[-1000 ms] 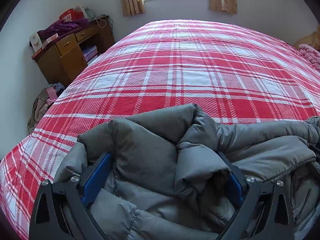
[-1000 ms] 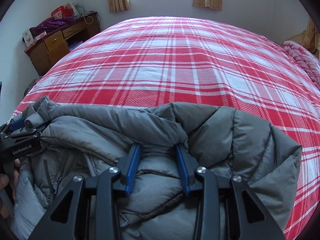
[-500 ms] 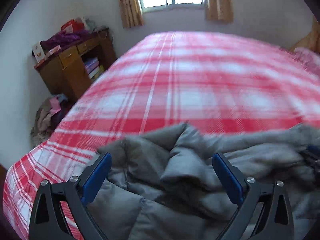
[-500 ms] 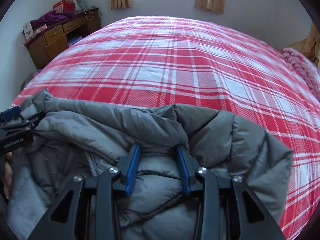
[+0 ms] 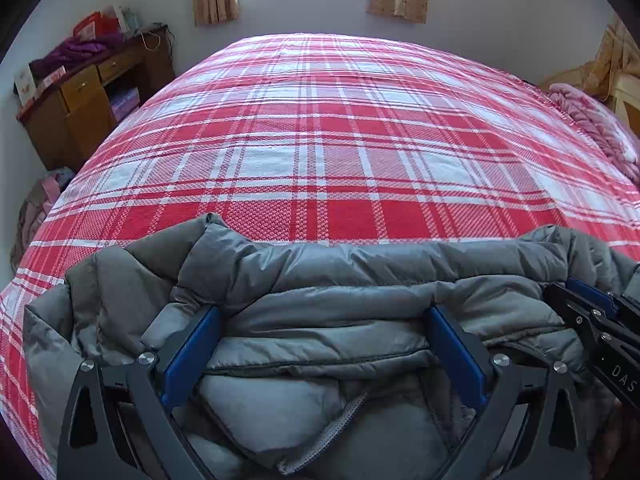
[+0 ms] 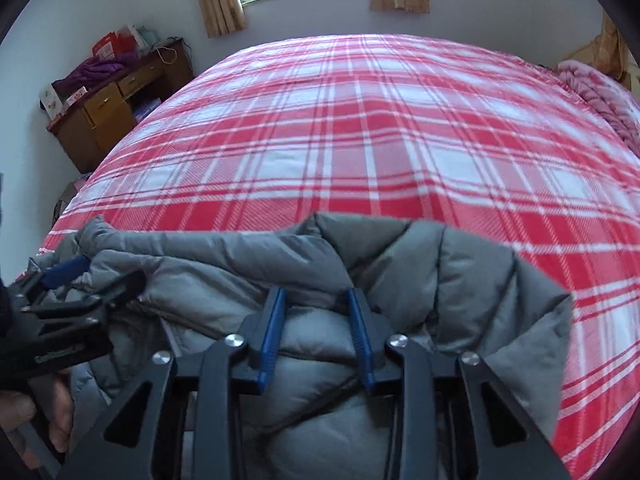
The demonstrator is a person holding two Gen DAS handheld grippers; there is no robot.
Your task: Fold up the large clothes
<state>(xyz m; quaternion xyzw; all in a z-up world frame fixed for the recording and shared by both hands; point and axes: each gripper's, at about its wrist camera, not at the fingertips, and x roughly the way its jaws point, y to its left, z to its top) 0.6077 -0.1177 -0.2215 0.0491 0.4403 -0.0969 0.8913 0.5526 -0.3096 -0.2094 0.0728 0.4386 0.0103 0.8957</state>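
A grey puffer jacket lies bunched at the near edge of the bed; it also shows in the right wrist view. My left gripper is open, its blue fingers wide apart with jacket folds between them. My right gripper is shut on a fold of the jacket. The right gripper also shows at the right edge of the left wrist view. The left gripper shows at the left of the right wrist view.
The bed carries a red and white plaid cover. A wooden desk with purple clothes stands at the left wall. A pink blanket lies at the right. A clothes pile is on the floor.
My left gripper stayed open and shifted right along the jacket; different folds now lie between its fingers. My right gripper kept its grip, moved forward slightly and tilted.
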